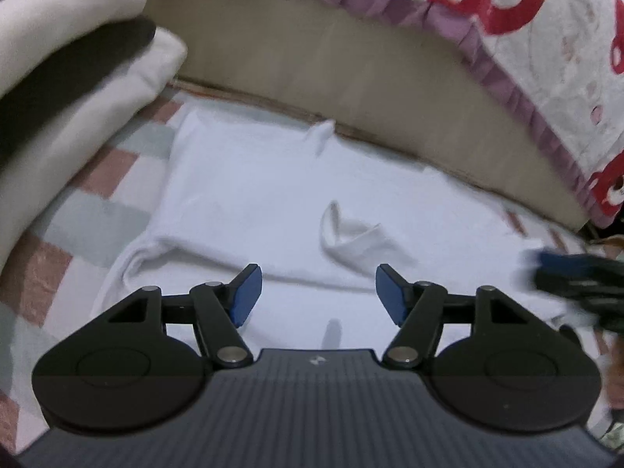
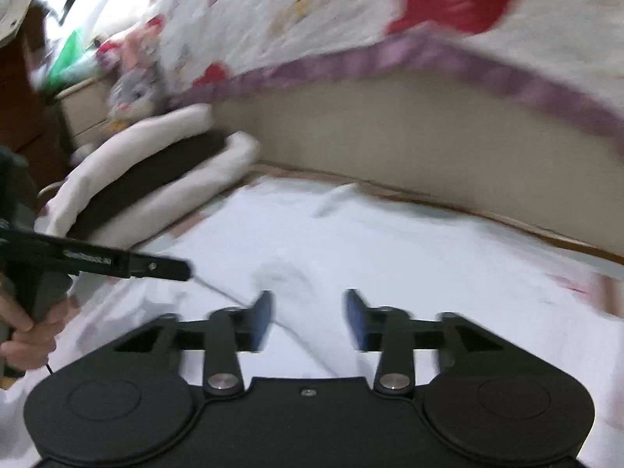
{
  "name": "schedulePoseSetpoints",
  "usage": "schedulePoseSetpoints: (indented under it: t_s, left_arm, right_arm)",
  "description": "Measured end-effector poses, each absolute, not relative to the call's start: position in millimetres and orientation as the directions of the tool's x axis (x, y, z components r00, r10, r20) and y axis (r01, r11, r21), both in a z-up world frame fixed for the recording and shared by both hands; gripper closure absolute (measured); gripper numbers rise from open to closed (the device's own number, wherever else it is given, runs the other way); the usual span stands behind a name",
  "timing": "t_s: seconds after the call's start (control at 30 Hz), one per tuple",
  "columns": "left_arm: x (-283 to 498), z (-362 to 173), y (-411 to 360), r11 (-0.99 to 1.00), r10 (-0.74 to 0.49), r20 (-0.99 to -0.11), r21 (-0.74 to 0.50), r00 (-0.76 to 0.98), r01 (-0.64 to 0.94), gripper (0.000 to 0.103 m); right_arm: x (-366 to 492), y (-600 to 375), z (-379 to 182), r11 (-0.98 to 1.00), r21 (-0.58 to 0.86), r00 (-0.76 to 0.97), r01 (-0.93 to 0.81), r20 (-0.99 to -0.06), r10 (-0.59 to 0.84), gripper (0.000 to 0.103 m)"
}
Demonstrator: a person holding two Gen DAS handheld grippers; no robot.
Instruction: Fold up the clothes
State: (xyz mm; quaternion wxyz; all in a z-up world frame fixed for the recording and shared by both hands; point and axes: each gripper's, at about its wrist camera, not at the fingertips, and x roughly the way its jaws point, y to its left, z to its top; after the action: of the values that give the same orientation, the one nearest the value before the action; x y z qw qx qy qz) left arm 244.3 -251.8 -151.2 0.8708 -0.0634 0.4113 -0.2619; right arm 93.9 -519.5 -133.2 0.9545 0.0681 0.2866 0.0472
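Two views, both over a checked sheet [image 1: 58, 210] with a white garment [image 1: 249, 195] spread flat across it. Behind runs a beige wall panel [image 1: 312, 70], topped by a white quilt [image 1: 546, 58] with red prints and a purple frill. A cream-and-black cushion [image 1: 66, 58] sits at the garment's far left corner; a grey plush toy [image 2: 130, 93] lies beyond it in the right wrist view, blurred.

The garment is partly folded: side edges turned in, collar [image 1: 343, 230] facing up, just ahead of the left tongs [image 1: 318, 292]. Left tongs hover over the garment's near part, blue pads well apart, nothing between them, cloth visible through the gap.

Right tongs [image 2: 308, 319] also hang over the white cloth, pads parted, empty. In the left view they show as a blur at the right edge [image 1: 573, 280].

A hand [image 2: 27, 327] grips the left tool's handle at the left edge of the right view.
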Motion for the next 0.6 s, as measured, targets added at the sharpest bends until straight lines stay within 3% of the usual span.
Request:
schedulePoseSetpoints:
  t_s: [0.03, 0.1, 0.2, 0.4, 0.57, 0.6]
  left_arm:
    - [243.3, -155.6, -255.7, 0.854, -0.509, -0.691, -0.334, 0.513, 0.398, 0.039]
    - [246.9, -160.5, -265.6, 0.841, -0.531, -0.694, -0.366, 0.486, 0.398, 0.039]
    - [242.2, -162.4, -280.8, 0.831, -0.545, -0.687, -0.364, 0.481, 0.422, 0.039]
    - [238.8, -163.0, -311.5, 0.809, -0.569, -0.684, -0.367, 0.457, 0.459, 0.033]
    - [251.9, -158.4, -343.8, 0.876, -0.461, -0.73, -0.284, 0.505, 0.389, 0.032]
    - [254.8, -156.8, -350.6, 0.892, -0.43, -0.739, -0.259, 0.519, 0.371, 0.026]
  right_arm:
    - [76.0, -530.3, -130.8, 0.989, 0.144, 0.842, 0.033, -0.538, 0.05, 0.038]
    - [44.7, -548.3, -133.8, 0.966, 0.11, 0.803, 0.235, -0.582, -0.129, 0.038]
    - [20.6, -554.4, -154.5, 0.928, 0.021, 0.697, 0.371, -0.667, -0.263, 0.038]
    - [26.8, -566.1, -196.8, 0.899, -0.162, 0.521, 0.408, -0.767, -0.374, 0.038]
    - [19.8, -586.2, -187.5, 0.87, -0.007, 0.589, 0.492, -0.734, -0.339, 0.038]
    - [19.9, -588.0, -186.3, 0.866, 0.011, 0.596, 0.499, -0.73, -0.334, 0.038]
